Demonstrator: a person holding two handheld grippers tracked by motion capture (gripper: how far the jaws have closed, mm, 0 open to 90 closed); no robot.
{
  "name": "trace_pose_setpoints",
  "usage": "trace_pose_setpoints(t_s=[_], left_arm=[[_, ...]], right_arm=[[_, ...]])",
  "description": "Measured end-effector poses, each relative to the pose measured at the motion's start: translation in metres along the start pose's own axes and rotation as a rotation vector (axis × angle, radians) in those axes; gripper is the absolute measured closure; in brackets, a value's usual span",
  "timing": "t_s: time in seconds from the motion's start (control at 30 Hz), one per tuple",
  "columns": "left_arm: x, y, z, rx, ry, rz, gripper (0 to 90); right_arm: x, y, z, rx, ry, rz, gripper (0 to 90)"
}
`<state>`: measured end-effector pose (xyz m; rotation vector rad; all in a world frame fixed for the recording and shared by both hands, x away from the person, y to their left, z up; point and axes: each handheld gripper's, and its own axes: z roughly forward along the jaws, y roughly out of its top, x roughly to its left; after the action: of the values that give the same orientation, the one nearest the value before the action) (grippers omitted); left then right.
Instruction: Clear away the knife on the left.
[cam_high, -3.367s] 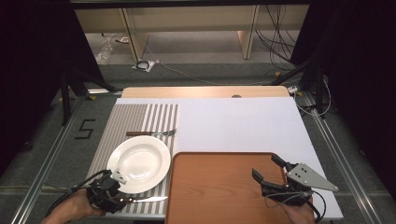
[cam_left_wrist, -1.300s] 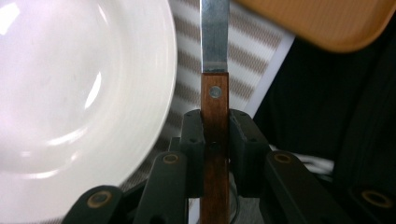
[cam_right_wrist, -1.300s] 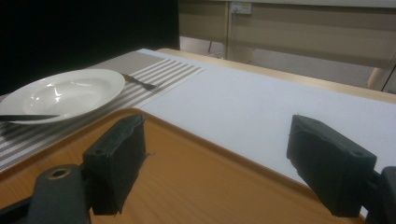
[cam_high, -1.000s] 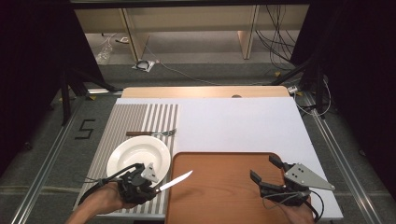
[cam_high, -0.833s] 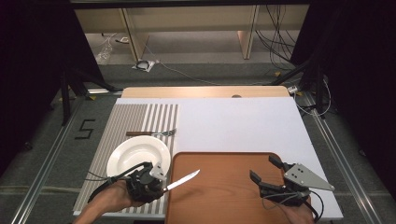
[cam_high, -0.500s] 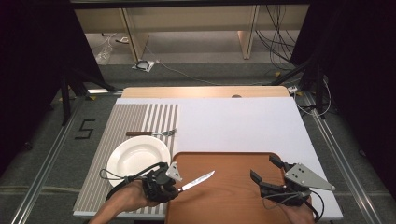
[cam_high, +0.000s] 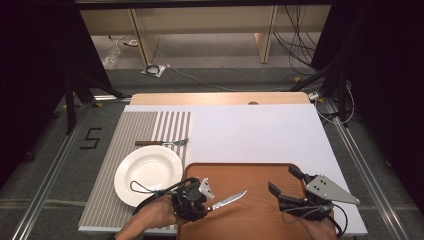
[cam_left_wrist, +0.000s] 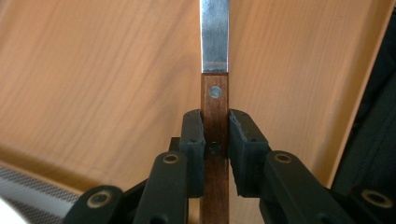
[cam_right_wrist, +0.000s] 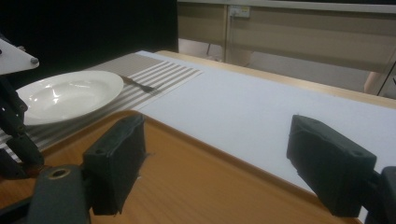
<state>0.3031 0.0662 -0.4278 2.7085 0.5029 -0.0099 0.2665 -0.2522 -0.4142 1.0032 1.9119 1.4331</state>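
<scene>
We've got a white-topped table (cam_high: 260, 130) here, with a striped placemat (cam_high: 150, 125) and a wooden tray (cam_high: 260, 215) lying flat on it.

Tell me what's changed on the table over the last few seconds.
The left gripper picked the knife up from the mat's near edge, below the plate, and carried it right; its blade now hangs over the tray, handle clamped between the pads. The right gripper stayed open over the tray. Plate and fork haven't moved.
</scene>
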Motion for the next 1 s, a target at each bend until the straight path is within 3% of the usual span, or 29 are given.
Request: trace_pose_setpoints(t_s=[0.47, 1.0], left_arm=[[-0.014, 0.004, 0.021, 0.074, -0.048, 0.018, 76.2], [-0.019, 0.001, 0.028, 0.144, -0.056, 0.016, 76.2]], right_arm=[[0.000, 0.000, 0.000, 0.000, 0.002, 0.006, 20.7], [0.000, 0.000, -0.001, -0.003, 0.005, 0.006, 20.7]])
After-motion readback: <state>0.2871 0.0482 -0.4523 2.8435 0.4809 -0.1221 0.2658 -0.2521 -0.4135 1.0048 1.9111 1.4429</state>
